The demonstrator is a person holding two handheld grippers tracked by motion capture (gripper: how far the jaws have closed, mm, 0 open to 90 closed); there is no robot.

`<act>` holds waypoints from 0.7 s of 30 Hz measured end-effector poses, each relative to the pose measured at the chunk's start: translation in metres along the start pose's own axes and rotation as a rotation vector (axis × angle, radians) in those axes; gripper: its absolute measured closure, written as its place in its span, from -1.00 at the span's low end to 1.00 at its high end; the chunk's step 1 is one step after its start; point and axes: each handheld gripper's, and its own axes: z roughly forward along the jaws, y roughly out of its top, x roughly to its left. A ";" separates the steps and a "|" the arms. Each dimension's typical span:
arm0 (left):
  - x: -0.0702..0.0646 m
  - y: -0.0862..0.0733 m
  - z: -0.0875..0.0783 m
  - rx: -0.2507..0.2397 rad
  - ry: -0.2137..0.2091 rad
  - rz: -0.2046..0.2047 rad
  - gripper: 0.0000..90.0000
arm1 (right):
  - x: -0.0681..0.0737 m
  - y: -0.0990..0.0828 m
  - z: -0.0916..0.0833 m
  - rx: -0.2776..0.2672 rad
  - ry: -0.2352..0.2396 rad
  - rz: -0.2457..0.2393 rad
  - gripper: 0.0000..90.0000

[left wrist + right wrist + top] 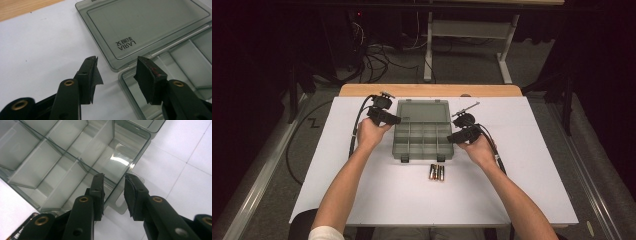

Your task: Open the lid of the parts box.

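Open organizer box, one gripper at each side

The smoky plastic compartment box (423, 140) sits mid-tabletop (532, 165) with its lid (423, 111) flipped flat toward the far edge, and every compartment in sight looks empty. The left gripper (389, 119) hangs at the box's left side near the hinge, its fingers (90, 75) spread apart with nothing between them. The right gripper (458, 137) is at the box's right wall; its fingers (98, 192) sit a bit apart, straddling the clear wall and latch tab, not pressing on it. A few batteries (436, 173) lie just in front of the box.
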 end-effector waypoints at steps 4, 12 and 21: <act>-0.003 -0.001 -0.002 0.014 -0.002 0.018 0.10 | 0.000 -0.001 -0.001 -0.008 0.008 0.002 0.55; -0.006 -0.002 -0.013 0.010 -0.010 0.042 0.08 | -0.001 -0.003 -0.013 -0.063 0.018 -0.002 0.48; -0.011 -0.008 -0.026 -0.018 -0.037 0.047 0.01 | -0.001 -0.007 -0.022 -0.100 0.019 -0.008 0.39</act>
